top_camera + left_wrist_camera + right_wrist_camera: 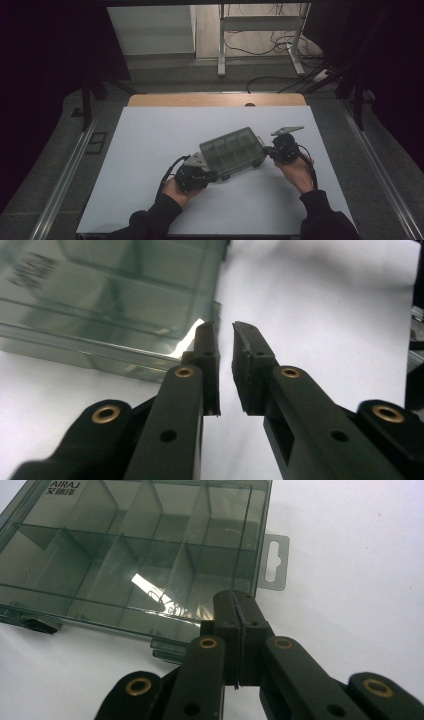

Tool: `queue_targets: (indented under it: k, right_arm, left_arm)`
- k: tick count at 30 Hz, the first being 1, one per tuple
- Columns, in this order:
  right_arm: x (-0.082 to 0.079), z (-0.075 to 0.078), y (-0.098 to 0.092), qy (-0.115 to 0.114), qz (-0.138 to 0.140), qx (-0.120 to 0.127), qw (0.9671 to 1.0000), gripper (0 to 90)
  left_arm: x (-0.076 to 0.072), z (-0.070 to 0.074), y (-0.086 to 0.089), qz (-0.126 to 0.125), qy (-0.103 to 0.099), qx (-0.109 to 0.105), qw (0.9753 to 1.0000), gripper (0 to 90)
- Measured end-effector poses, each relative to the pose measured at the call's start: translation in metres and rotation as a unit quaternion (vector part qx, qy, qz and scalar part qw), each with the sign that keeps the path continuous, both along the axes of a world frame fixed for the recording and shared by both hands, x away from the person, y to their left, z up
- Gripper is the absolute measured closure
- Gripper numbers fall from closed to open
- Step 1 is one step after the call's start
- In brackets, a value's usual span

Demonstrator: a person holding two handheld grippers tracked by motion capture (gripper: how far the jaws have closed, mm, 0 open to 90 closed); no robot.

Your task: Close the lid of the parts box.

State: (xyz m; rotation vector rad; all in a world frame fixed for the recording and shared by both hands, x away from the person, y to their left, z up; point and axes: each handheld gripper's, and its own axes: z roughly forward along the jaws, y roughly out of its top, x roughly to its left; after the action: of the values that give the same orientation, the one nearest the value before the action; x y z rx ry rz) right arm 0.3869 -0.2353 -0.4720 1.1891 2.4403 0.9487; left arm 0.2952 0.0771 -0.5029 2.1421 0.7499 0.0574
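Two risks: I see the box (pixel 233 152) sliding or tipping.
Left gripper (pixel 225 335): narrow gap, empty, box corner beside it.
Right gripper (pixel 234 600): jaws together at the box edge; I cannot tell if it grips.

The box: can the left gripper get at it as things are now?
Probably yes. The left gripper sits right at a corner of the box, jaws slightly apart, and only bare table lies around them. The right gripper is at the opposite end, out of its way.
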Motion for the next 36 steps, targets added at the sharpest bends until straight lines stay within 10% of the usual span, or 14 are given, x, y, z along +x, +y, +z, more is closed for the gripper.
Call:
queue_targets:
  k: [9,36]
  right_arm:
    - [-0.002,0.001,0.000,-0.001,0.003,-0.005,1.0000,88.6]
    - [-0.004,0.000,0.004,0.008,0.027,0.000,0.9996,88.7]
  left_arm:
    - [0.002,-0.020,-0.010,-0.007,0.013,0.039,0.9991,82.7]
    - [0.037,-0.022,0.015,0.037,0.008,0.050,0.9980,89.7]
